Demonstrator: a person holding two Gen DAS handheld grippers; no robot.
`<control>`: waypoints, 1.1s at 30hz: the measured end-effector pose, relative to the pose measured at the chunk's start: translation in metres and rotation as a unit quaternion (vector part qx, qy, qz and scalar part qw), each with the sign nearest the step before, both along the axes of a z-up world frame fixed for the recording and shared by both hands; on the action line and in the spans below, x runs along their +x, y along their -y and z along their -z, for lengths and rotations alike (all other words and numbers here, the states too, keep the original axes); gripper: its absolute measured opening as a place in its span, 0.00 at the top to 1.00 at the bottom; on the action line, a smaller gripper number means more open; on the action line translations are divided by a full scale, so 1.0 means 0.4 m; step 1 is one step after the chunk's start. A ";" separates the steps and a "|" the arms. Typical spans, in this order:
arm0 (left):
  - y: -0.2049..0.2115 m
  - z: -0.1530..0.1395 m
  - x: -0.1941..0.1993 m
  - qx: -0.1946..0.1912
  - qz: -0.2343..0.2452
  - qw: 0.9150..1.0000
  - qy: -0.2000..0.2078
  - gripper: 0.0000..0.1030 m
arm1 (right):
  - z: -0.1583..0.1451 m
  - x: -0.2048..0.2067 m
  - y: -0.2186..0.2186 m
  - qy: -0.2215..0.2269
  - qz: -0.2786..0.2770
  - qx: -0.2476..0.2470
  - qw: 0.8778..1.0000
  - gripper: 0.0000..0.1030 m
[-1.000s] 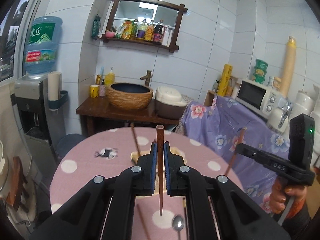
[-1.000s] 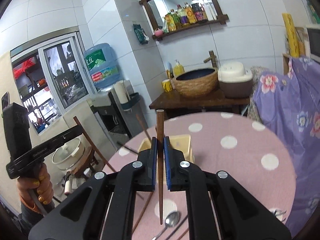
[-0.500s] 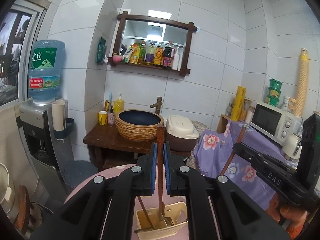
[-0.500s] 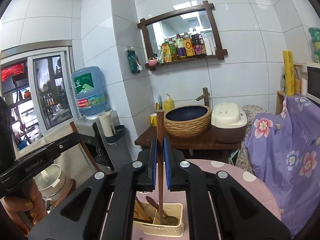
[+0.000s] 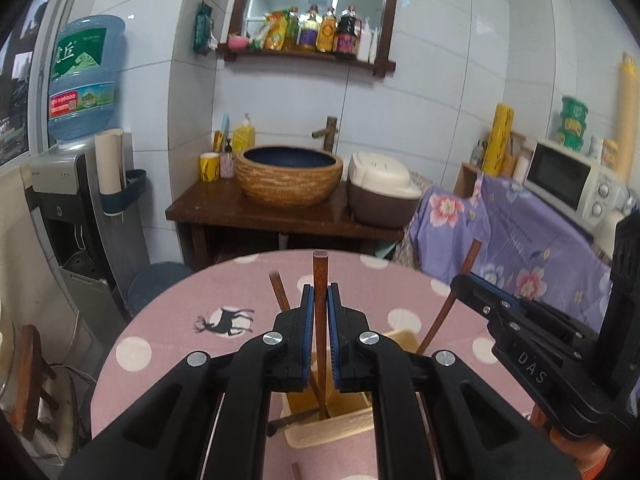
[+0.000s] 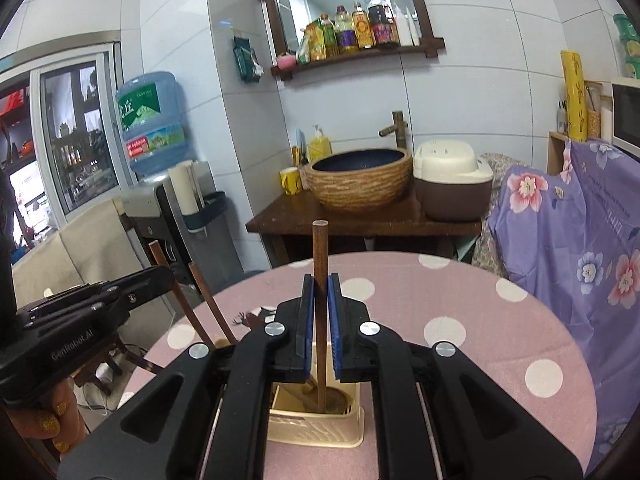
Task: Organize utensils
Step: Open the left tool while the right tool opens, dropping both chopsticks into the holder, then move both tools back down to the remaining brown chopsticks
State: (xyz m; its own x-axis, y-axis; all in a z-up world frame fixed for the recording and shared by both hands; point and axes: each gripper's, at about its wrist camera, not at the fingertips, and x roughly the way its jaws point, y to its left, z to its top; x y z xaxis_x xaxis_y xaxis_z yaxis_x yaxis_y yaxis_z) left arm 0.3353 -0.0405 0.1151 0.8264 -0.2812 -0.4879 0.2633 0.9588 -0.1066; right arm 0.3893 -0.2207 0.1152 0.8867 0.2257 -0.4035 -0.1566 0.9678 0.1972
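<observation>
Two brown wooden chopsticks held, one per gripper. Left gripper [image 5: 319, 336] clamps its brown wooden chopstick [image 5: 320, 300] upright, lower end inside the beige plastic utensil basket [image 5: 332, 428] on the pink polka-dot tabletop [image 5: 168, 340]. Right gripper [image 6: 320, 336] likewise clamps the second chopstick [image 6: 320, 300] upright, tip in the basket. One further chopstick [image 5: 280, 292] leans in the basket.

Matt brown wooden chopstick [image 5: 320, 300], cream plastic utensil holder [image 6: 316, 428], glossy white wall tiles [image 5: 440, 60].
</observation>
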 end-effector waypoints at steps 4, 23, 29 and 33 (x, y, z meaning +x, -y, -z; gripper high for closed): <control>0.003 0.027 0.009 0.012 0.001 1.000 -0.013 0.92 | 0.027 -0.002 0.003 -0.006 0.005 0.003 1.000 0.92; -0.054 0.226 -0.253 0.036 -0.009 0.998 -0.050 0.16 | 0.244 -0.286 0.035 -0.069 0.066 -0.116 0.989 0.59; -0.090 0.377 -0.292 0.012 -0.023 0.990 -0.136 0.16 | 0.430 -0.348 0.035 -0.207 0.066 -0.074 0.973 0.59; -0.087 0.413 -0.316 0.022 -0.041 0.989 -0.143 0.16 | 0.486 -0.385 0.025 -0.240 0.067 -0.029 0.968 0.59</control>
State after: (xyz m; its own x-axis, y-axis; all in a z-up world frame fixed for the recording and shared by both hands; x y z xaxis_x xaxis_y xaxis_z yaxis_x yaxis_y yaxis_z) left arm 0.2089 -0.0057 -0.0499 0.6723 -0.1923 -0.7149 0.1496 0.9810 -0.1232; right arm 0.2354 -0.2305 -0.0793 0.6141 0.0859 -0.7845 0.0669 0.9848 0.1602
